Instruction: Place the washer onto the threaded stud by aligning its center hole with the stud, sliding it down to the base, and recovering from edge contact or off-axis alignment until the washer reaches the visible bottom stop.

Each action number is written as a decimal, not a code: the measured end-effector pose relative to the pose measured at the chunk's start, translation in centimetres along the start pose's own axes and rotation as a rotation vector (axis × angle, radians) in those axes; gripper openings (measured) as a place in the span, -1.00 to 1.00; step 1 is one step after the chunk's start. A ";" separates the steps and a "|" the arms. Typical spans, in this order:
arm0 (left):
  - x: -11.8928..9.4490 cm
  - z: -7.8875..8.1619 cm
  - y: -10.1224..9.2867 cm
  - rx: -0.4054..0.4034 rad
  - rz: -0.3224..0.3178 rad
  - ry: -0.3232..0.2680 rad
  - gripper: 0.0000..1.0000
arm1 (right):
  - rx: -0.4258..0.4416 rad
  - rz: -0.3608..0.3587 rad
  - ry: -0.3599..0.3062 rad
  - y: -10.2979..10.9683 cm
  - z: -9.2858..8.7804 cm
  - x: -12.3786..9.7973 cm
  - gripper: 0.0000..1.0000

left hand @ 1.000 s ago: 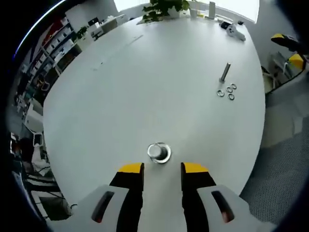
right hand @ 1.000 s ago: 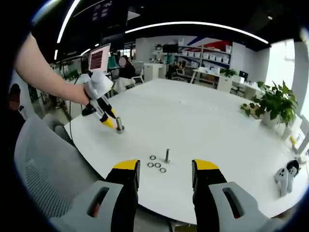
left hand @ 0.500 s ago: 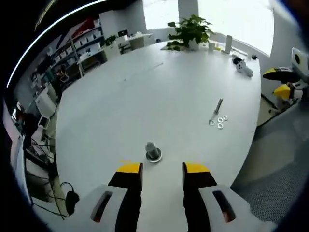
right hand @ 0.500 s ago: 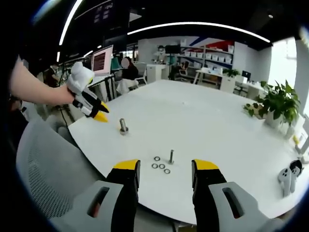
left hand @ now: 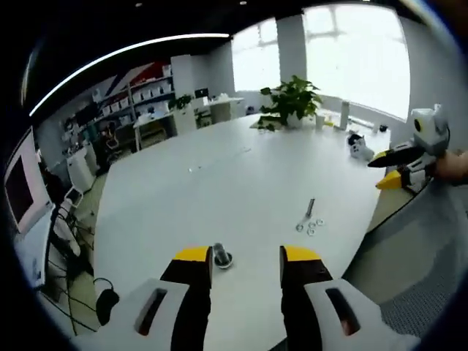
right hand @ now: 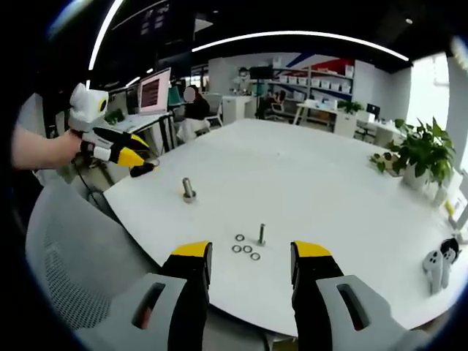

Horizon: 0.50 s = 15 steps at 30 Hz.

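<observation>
A short threaded stud (left hand: 219, 255) stands upright near the table edge, with a ring-like washer around its base; in the right gripper view this stud (right hand: 189, 190) is at centre left. My left gripper (left hand: 246, 260) is open and empty, drawn back from it; held by a hand, the left gripper (right hand: 117, 151) hovers off the table's left edge. A second stud (right hand: 261, 234) stands by three loose washers (right hand: 246, 251), just ahead of my open, empty right gripper (right hand: 251, 256). The right gripper (left hand: 398, 167) hangs beyond the table's far-right edge.
The round white table (right hand: 307, 183) carries a potted plant (right hand: 419, 157) and a white controller (right hand: 437, 265) at its right side. A grey mesh chair (right hand: 66, 256) stands at the near left. Desks, shelves and monitors fill the office behind.
My left gripper has pulled back and up from the first stud, out past the table edge. The stud stays standing with the ring at its base. The right gripper view barely shifted.
</observation>
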<state>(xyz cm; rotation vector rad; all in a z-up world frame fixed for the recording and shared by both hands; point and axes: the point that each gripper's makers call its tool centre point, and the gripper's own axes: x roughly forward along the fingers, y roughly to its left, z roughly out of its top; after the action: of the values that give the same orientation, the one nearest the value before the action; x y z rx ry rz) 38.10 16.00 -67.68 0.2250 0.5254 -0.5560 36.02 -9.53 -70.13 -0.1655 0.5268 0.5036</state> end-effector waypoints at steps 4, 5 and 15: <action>-0.7 0.1 -0.3 -0.003 -0.005 -0.052 -0.30 | 0.005 0.002 0.011 0.1 -0.1 0.2 -0.08; -0.8 0.2 -0.5 -0.006 -0.007 -0.071 -0.30 | 0.003 0.004 0.014 0.1 -0.2 0.2 -0.08; -1.1 0.7 -1.1 -0.031 -0.039 -0.131 -0.31 | -0.024 -0.017 0.068 -0.1 -1.2 0.3 -0.06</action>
<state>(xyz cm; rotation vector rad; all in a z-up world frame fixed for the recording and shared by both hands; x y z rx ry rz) 36.93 15.33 -66.55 0.1476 0.4120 -0.5957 35.77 -9.80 -71.33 -0.2103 0.5860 0.4887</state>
